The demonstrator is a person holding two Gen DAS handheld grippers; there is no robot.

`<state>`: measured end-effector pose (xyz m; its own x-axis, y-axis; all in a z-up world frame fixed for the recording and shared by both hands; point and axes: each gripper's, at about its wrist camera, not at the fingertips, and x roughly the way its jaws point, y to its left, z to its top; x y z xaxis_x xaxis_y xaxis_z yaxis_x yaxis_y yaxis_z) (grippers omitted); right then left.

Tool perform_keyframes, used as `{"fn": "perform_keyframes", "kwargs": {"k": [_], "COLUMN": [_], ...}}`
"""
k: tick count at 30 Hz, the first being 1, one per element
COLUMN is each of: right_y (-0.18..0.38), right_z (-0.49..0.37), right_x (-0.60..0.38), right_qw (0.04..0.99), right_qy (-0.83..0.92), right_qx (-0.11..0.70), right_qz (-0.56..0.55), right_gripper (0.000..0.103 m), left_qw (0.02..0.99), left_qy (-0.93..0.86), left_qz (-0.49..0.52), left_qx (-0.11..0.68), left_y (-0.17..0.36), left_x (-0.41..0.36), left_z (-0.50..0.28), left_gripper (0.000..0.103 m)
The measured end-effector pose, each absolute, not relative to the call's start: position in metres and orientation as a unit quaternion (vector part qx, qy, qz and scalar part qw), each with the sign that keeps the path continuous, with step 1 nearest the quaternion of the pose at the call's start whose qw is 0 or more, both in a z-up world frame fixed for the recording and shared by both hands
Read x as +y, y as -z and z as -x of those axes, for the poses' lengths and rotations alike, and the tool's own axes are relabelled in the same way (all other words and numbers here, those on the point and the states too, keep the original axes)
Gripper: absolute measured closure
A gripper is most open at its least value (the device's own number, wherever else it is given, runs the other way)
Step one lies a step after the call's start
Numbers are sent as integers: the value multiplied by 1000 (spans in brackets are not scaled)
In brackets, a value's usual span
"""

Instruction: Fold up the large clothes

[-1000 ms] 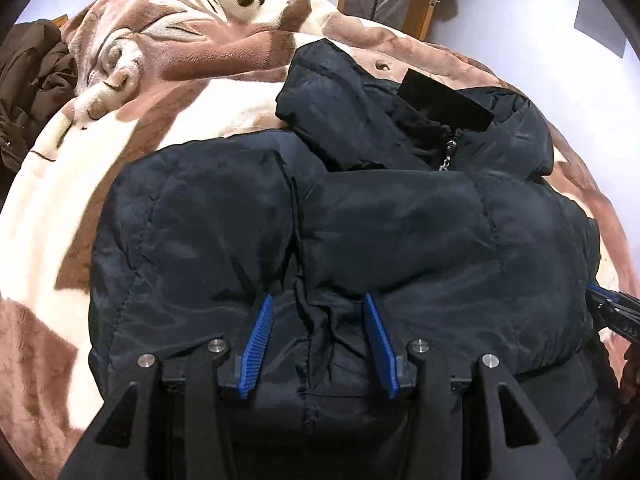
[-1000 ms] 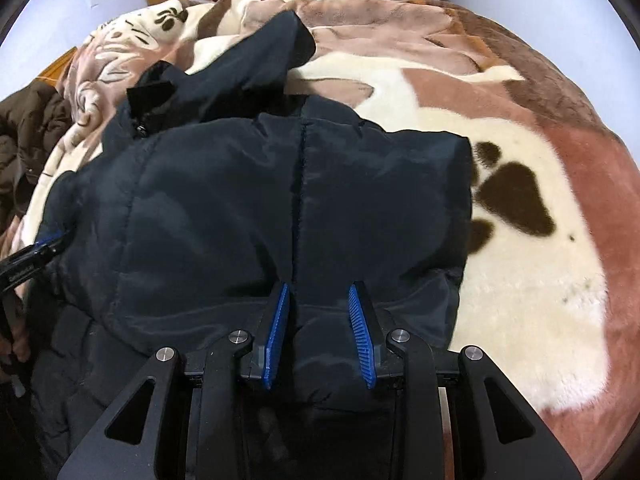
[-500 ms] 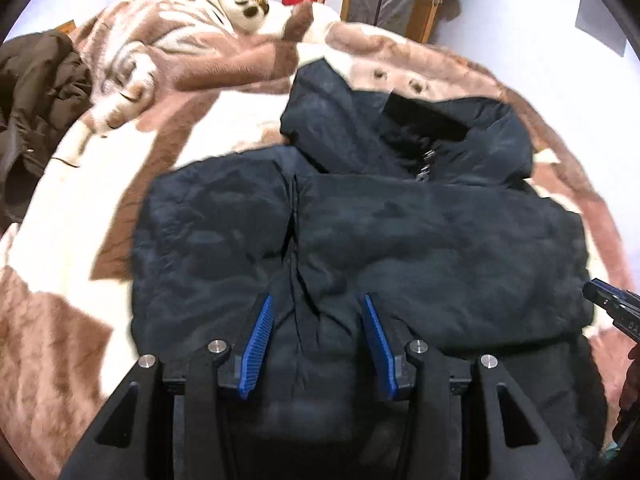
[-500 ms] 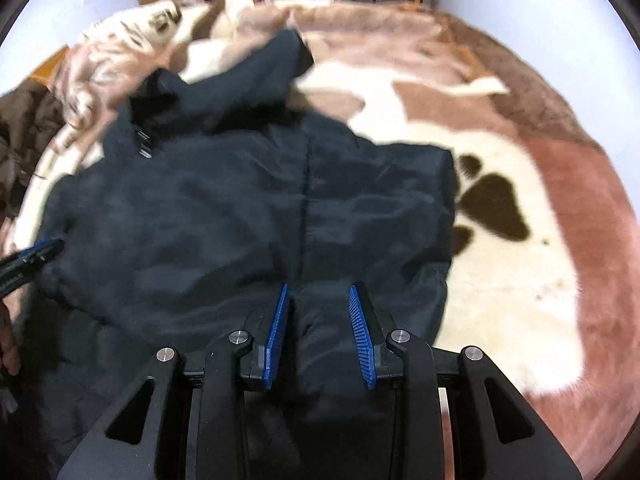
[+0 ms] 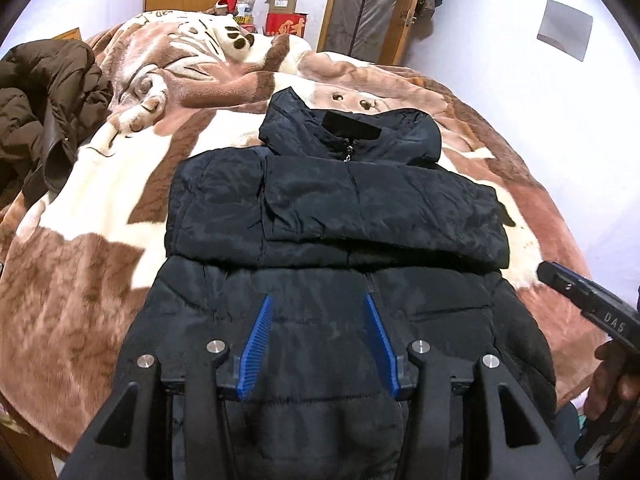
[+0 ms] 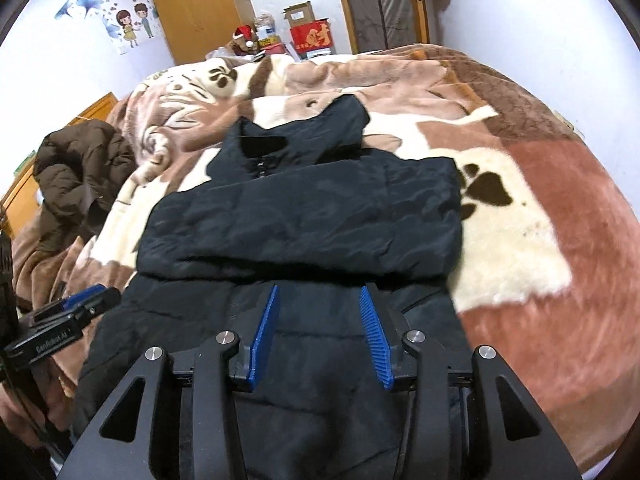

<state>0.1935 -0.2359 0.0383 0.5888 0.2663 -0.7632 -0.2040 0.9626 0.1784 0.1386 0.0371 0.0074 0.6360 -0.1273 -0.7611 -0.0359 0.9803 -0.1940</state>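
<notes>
Fingers (image 5: 260, 344) of the left gripper (image 5: 318, 308) spread wide, empty – a second ago the jacket (image 5: 340, 208) bunched between them. Right gripper (image 6: 318, 300) now wide too, up from a narrow gap. Both hang above the jacket's near hem – jacket lies on the blanket (image 5: 80, 272), sleeves folded across its chest.

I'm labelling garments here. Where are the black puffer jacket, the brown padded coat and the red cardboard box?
black puffer jacket (image 5: 360, 208), left wrist view, folded chest panel.
brown padded coat (image 5: 44, 96), left wrist view, crumpled body.
red cardboard box (image 6: 314, 38), right wrist view, front face.
</notes>
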Motion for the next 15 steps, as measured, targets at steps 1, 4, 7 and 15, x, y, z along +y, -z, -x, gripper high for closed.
{"fn": "perform_keyframes", "kwargs": {"k": [1, 4, 7, 15], "right_y": [-39, -43, -47, -57], "right_z": [-192, -191, -198, -255], "right_x": [-231, -221, -216, -211], "right_qw": [891, 890, 891, 893], "right_qy": [-134, -145, -151, -156], "right_qx": [433, 430, 427, 423], "right_qz": [-33, -29, -27, -4], "right_gripper": [60, 60, 60, 60], "left_qw": [899, 901, 903, 906], "left_qy": [26, 25, 24, 27], "left_qz": [97, 95, 97, 93], "left_qx": [425, 422, 417, 411], "left_y": [-9, -15, -22, -33], "left_x": [37, 40, 45, 56], "left_z": [-137, -139, -147, -204], "left_gripper": [53, 51, 49, 45]}}
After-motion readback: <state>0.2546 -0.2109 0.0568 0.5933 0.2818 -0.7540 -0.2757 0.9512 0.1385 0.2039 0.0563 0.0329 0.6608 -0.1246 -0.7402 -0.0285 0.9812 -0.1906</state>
